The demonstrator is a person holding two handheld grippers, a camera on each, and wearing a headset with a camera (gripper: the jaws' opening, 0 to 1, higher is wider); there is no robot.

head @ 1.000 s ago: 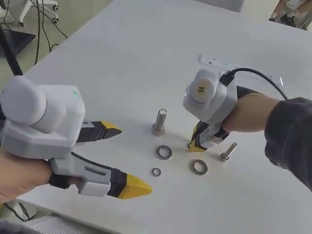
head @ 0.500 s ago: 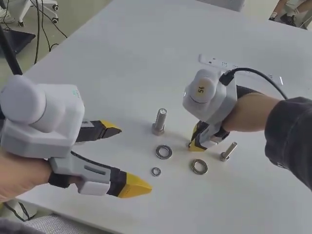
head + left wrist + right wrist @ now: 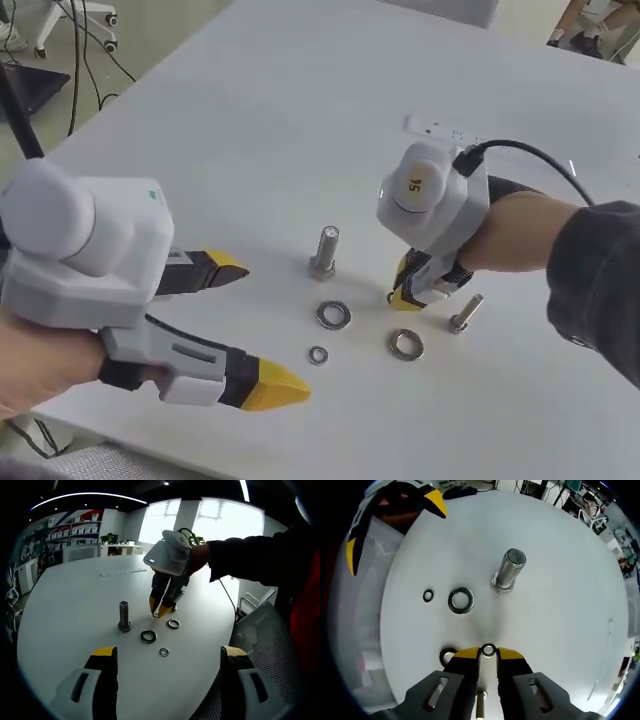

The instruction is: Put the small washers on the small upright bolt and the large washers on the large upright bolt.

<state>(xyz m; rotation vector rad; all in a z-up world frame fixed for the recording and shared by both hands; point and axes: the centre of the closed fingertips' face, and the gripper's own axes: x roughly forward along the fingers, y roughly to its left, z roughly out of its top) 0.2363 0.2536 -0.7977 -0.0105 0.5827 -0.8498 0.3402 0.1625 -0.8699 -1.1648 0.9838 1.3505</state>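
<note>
The right gripper (image 3: pixel 489 653) pinches a small washer (image 3: pixel 484 649) between its nearly closed yellow tips, low over the white table (image 3: pixel 560 600). Ahead stand the large bolt (image 3: pixel 509 571), upright, a large washer (image 3: pixel 461 600) lying flat near it, and a second small washer (image 3: pixel 427 596) just beyond. The left gripper (image 3: pixel 393 527) shows at upper left, tips spread wide.

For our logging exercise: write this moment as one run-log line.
left tongs: open, empty | right tongs: shut on small washer | large bolt: upright, bare | lying loose: large washers, second small washer
</note>
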